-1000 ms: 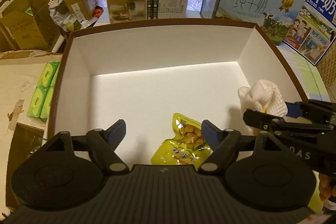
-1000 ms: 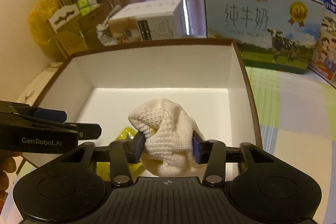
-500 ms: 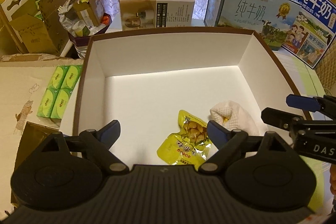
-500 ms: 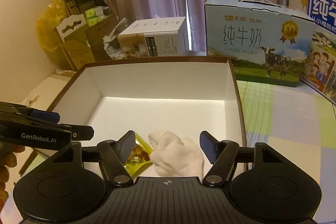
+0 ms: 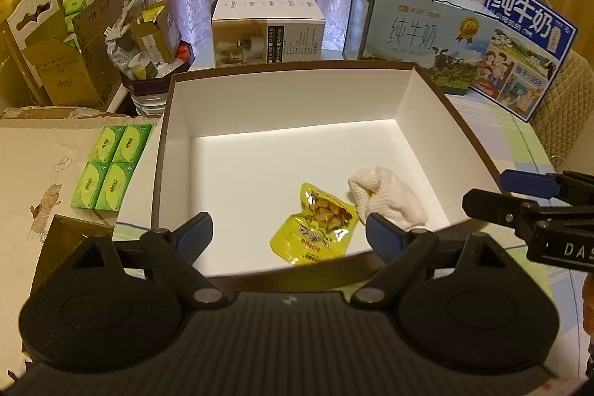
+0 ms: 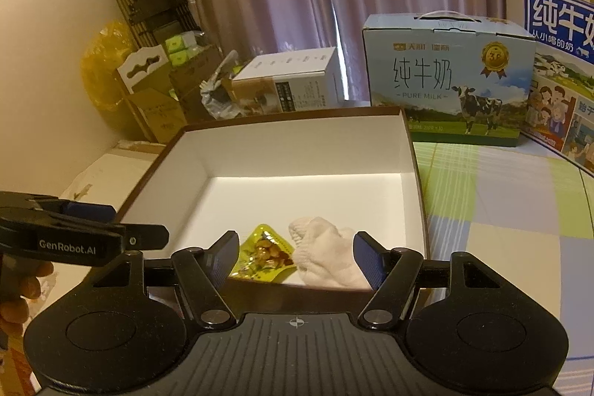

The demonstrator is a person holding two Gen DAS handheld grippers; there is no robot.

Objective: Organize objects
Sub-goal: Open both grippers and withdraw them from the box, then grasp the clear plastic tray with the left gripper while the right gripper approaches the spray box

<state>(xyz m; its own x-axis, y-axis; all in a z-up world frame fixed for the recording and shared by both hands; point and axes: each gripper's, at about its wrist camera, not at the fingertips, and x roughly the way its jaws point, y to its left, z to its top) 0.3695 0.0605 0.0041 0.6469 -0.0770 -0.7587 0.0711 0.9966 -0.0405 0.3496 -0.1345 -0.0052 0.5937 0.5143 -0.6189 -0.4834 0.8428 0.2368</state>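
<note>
A large white box with a brown rim (image 5: 297, 65) (image 6: 404, 136) stands on the table. Inside, near its front wall, lie a yellow snack packet (image 5: 315, 225) (image 6: 265, 257) and a white knitted sock (image 5: 386, 197) (image 6: 326, 257), side by side. My left gripper (image 5: 287, 229) is open and empty above the box's near edge. My right gripper (image 6: 297, 258) is open and empty, pulled back above the near edge over the sock; it also shows at the right of the left wrist view (image 5: 519, 199).
Two milk cartons (image 5: 415, 28) (image 5: 527, 47) and a white carton (image 5: 265, 28) stand behind the box. Green tissue packs (image 5: 111, 166) lie left of it on a cardboard sheet. Cluttered cardboard boxes (image 5: 59, 51) stand at the far left. A checked tablecloth (image 6: 501, 210) lies to the right.
My right gripper opened and let the sock fall into the box beside the snack packet. Both grippers then pulled back and rose from the box.
</note>
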